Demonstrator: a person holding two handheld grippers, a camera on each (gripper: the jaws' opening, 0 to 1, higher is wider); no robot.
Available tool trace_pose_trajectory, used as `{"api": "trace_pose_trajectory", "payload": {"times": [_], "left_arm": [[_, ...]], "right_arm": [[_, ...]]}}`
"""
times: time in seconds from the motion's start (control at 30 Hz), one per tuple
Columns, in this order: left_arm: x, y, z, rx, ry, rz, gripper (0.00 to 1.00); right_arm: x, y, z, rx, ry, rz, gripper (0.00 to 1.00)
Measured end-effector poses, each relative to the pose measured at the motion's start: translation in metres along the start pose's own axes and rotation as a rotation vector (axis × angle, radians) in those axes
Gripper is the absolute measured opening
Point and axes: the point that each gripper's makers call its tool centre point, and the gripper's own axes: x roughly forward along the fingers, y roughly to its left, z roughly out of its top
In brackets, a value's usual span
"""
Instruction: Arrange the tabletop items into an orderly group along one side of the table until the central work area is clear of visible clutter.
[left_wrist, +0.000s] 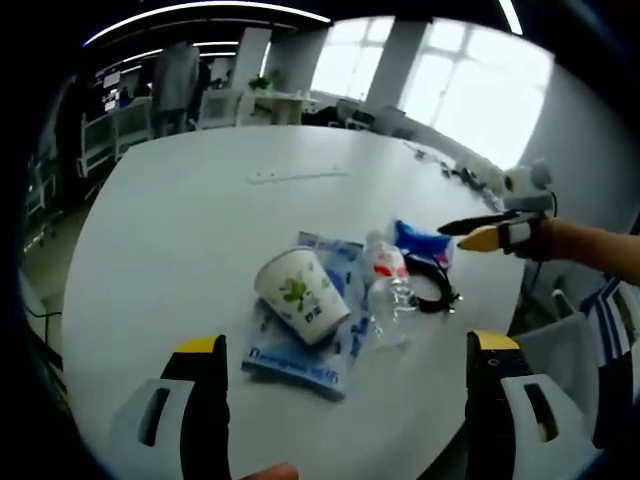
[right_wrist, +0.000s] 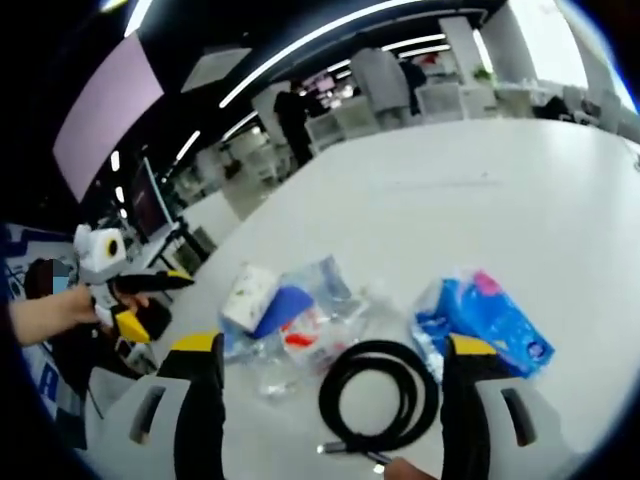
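Left gripper view: clutter sits bunched near one edge of the white bench (left_wrist: 180, 230), wide surface beyond it bare. Judged roughly grouped but untidy; squaring up remains. Paper cup (left_wrist: 300, 292) lies tipped on a blue-printed plastic pack (left_wrist: 300, 365); clear bottle (left_wrist: 385, 280), black cable coil (right_wrist: 380, 392) and blue wipes packet (right_wrist: 490, 318) alongside. Left tongs (left_wrist: 345, 365) wide, empty. Right tongs (right_wrist: 330, 365) wide, empty, straddling the coil.

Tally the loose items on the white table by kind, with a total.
Paper cup: 1
Clear plastic bottle: 1
Black cable coil: 1
Blue plastic packets: 2
Total: 5
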Motion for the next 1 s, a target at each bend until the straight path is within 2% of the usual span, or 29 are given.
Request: {"api": "trace_pose_trajectory", "payload": {"times": [0.3, 0.63, 0.83, 1.0], "left_arm": [[0.006, -0.005, 0.005, 0.024, 0.001, 0.007, 0.97], [0.016, -0.011, 0.018, 0.017, -0.053, 0.046, 0.95], [0.022, -0.017, 0.022, 0.046, -0.048, 0.046, 0.93], [0.027, -0.021, 0.029, 0.049, -0.065, 0.052, 0.91]], "right_arm": [[0.014, 0.004, 0.008, 0.023, -0.003, 0.029, 0.85], [0.029, 0.002, 0.012, 0.023, 0.028, 0.053, 0.84], [0.038, -0.004, 0.015, 0.062, 0.029, 0.059, 0.82], [0.046, -0.009, 0.018, 0.107, 0.015, 0.061, 0.8]]}}
